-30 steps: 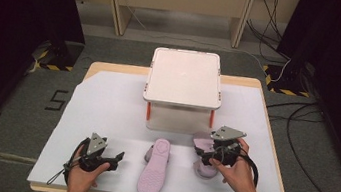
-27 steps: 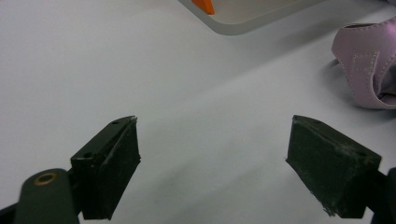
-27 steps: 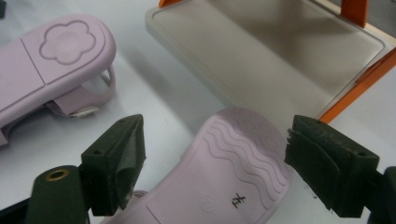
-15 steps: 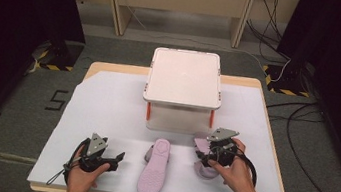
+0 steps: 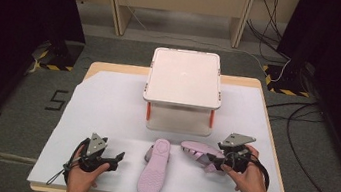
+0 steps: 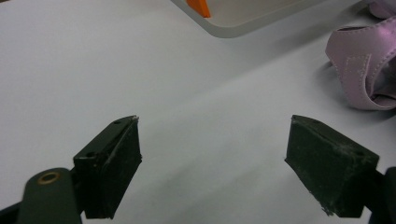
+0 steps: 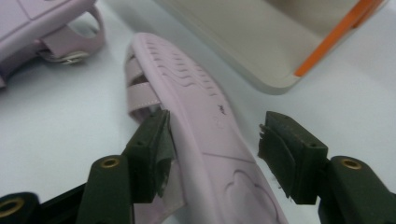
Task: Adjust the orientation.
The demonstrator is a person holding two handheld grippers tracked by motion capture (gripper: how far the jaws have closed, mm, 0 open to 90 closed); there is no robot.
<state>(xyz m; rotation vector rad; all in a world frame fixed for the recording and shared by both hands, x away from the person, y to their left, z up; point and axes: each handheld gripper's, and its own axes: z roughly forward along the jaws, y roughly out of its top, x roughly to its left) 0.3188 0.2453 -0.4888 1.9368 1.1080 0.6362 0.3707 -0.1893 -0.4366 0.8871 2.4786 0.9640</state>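
Two pale pink sandals lie on the white sheet. One sandal [image 5: 154, 169] lies lengthwise at the front middle. The other sandal [image 5: 197, 152] lies crosswise to its right with its ridged sole [image 7: 196, 107] turned up. My right gripper [image 5: 212, 161] is open around this sandal's near end: its left jaw touches the strap side, and its right jaw stands a little off the sole. My left gripper [image 5: 117, 158] rests at the front left, open and empty [image 6: 212, 154] above bare sheet. A strap of the middle sandal [image 6: 359, 70] shows to its right.
A white two-level stand [image 5: 184, 78] with orange legs rises behind the sandals at the table's middle; its lower shelf [image 7: 243, 42] is close beyond the right sandal. The white sheet [image 5: 106, 107] covers most of the wooden table. Cables lie on the floor at the right.
My right gripper has dropped lower and closed in on the right sandal, which now lies more crosswise. The left gripper has stayed in place.
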